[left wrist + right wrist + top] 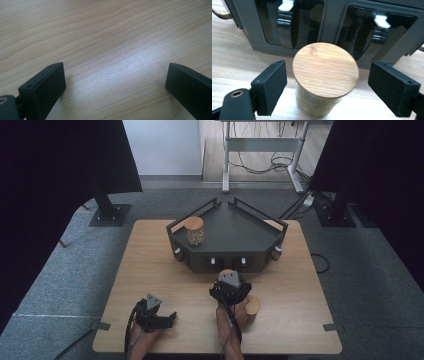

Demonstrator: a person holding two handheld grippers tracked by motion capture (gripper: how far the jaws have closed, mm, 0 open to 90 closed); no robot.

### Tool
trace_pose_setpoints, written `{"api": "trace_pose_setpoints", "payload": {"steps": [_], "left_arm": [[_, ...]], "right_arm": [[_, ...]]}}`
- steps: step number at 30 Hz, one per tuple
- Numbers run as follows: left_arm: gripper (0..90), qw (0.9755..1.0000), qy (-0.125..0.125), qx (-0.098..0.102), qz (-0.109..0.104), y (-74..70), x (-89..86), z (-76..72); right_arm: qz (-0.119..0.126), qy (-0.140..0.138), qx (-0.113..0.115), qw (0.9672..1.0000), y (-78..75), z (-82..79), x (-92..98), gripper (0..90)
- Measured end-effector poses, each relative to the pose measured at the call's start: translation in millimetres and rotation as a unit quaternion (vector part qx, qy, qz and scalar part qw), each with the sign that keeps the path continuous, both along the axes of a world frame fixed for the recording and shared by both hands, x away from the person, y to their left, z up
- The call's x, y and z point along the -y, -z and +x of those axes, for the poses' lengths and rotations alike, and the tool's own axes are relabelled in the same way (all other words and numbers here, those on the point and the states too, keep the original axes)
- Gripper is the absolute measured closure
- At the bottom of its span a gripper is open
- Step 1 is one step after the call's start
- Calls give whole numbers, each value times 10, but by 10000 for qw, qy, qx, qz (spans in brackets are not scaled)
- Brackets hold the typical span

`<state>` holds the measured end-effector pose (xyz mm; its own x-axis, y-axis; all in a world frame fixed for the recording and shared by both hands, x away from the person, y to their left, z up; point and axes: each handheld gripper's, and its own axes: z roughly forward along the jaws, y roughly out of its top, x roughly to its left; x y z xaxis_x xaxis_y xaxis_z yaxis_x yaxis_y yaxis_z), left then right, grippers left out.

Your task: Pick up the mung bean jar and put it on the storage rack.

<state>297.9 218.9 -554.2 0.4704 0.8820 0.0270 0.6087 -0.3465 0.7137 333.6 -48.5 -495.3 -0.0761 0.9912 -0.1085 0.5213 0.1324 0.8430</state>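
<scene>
**Right gripper straddling a lidded jar in front of the rack**

In the high view the left gripper (159,316) is resting low on the wooden table (150,270), well apart from everything else. Its own view is showing bare woodgrain between two jaws standing wide, released, with nothing between them.

To the right, the right gripper (229,287) is hanging over a jar, which the high view mostly hides beneath it. The right gripper view is showing that jar (325,75) plainly: upright, long axis vertical, its round bamboo lid (325,68) facing up. The jaws are flanking it on both sides with gaps visible, so not yet clenched on it. The jar is standing on the table just in front of the dark rack (227,232), whose two front slots with white-tipped handles are appearing behind it.

Counted in the high view: three jars, one on the rack's top (195,231), one under the right gripper, one beside the right hand (252,308); two grippers; one rack.
</scene>
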Motion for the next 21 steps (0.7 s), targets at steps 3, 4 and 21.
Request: {"api": "trace_pose_setpoints", "payload": {"steps": [3, 4, 21], "left_arm": [[26, 10000, 10, -2, 4, 0, 1, -2], [26, 10000, 12, -5, 3, 0, 1, -3], [26, 10000, 45, -1, 10, 0, 3, -8]], "right_arm": [[43, 25, -36, 10000, 17, 26, -11, 168], [50, 46, -63, 10000, 29, 39, -7, 168], [-2, 287, -131, 9995, 116, 137, -58, 224]]}}
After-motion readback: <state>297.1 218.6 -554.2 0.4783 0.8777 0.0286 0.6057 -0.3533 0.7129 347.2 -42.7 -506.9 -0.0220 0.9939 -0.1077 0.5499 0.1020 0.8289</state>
